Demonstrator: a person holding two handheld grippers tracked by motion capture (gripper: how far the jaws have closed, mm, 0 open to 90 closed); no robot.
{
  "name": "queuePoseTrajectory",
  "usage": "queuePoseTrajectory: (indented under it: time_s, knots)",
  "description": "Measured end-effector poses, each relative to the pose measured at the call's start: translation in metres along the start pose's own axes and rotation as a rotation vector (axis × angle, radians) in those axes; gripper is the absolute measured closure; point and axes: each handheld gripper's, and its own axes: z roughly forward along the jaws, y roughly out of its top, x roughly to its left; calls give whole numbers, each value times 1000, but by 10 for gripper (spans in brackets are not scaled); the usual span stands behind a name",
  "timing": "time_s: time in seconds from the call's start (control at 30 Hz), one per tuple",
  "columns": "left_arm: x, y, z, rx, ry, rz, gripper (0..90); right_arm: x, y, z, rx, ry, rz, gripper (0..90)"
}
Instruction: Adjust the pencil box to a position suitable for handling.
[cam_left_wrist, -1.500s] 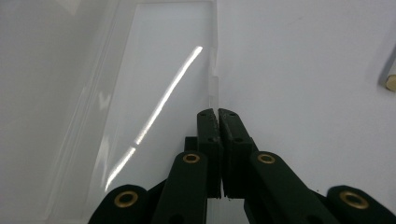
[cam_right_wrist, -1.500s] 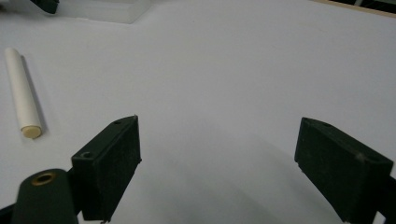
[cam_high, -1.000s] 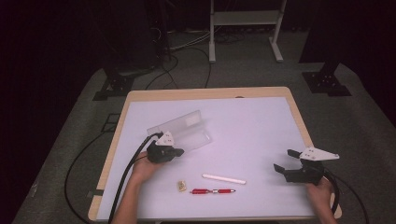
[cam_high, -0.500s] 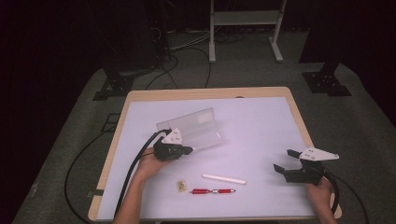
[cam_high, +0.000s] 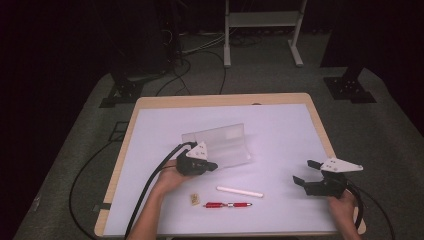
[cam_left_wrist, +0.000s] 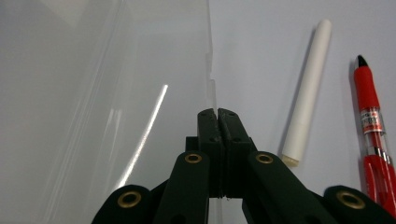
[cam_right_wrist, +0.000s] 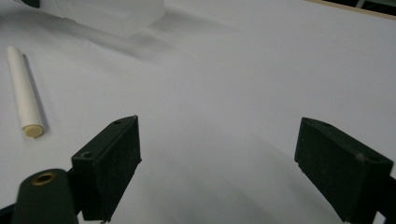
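Black jaws with brass rivets are showing on the left gripper (cam_high: 212, 166); the right gripper (cam_high: 306, 172) is wearing a grey three-cornered plate, black cables trailing toward 6 o'clock.

The red pen (cam_left_wrist: 372, 135) carries a white label with small print (too blurred to read); nothing else bears lettering.

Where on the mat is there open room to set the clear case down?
Free: the far strip between the clear case and the table's far edge, and the stretch between the case and the right hand-held gripper. Crowded: the near edge, with white stick, red pen and small tan piece.
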Motion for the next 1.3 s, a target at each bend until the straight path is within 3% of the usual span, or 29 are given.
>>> queuePoseTrajectory:
  time_s: [0.27,0.7,0.97,1.13,1.3]
  knots:
    - [-1,-7,11,17,-45,-12,895,0,0,0,0,1,1,136]
    - [-1,-13,16,25,-91,-22,895,0,0,0,0,1,1,136]
    - [-4,-18,17,22,-82,-10,886,0,0,0,0,1,0,136]
    - [-4,-19,17,33,-98,-12,805,0,0,0,1,0,-2,136]
    - [-5,-16,13,0,-86,-8,740,0,0,0,1,0,1,136]
